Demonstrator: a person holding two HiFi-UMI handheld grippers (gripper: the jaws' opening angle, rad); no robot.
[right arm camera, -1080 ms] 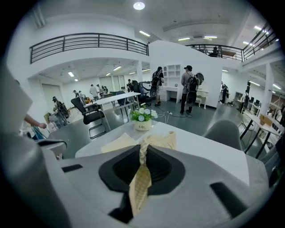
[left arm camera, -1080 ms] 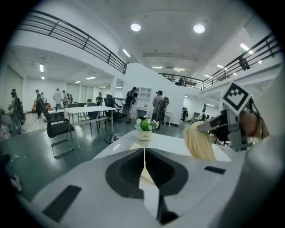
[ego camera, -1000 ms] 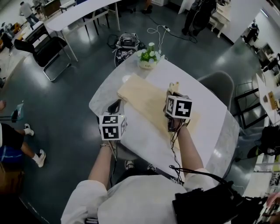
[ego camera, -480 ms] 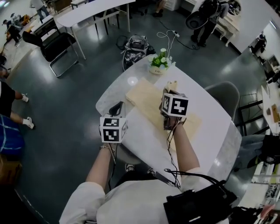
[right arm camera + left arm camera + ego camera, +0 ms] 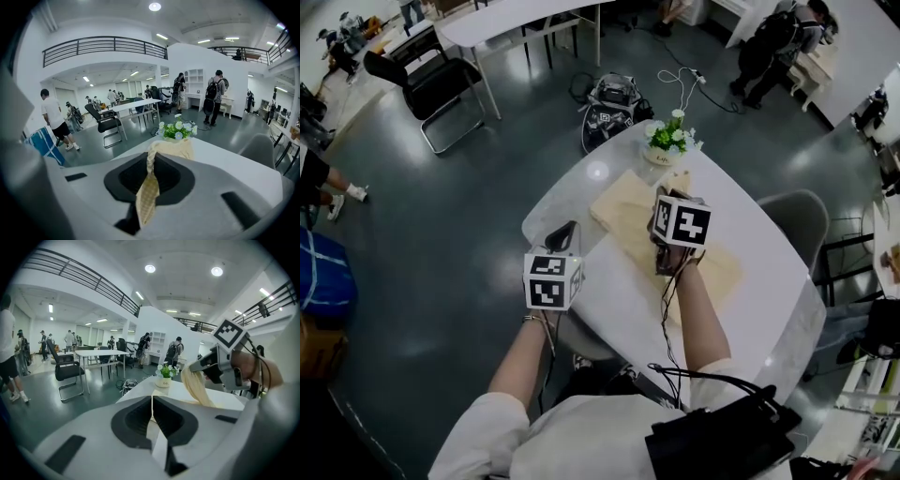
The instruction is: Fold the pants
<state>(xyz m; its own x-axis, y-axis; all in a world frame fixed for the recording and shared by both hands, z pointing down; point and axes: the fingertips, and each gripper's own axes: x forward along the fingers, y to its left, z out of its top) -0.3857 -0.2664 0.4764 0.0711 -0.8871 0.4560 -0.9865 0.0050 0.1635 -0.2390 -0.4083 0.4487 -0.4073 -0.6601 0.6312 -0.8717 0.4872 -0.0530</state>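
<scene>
The pants (image 5: 623, 208) lay spread on the white counter (image 5: 614, 305), just on my side of the flower pot (image 5: 662, 155). My right gripper (image 5: 674, 194) had its jaws pinched on a bunched fold of them, raised near the pot. My left gripper (image 5: 562, 234), farther from the pot at the counter's edge, had its jaws pressed together on nothing.

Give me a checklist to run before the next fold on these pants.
1. Right tool grips the pants: ok, shut on a lifted bunch of fabric.
2. Left tool free: ok, jaws together, nothing between them.
3. Rest of pants flat on the table: cannot tell, the right tool covers part.
4. Flower pot clear of the fabric: cannot tell, it stands close to the far end.
5. Bare table on the near side: ok.
</scene>
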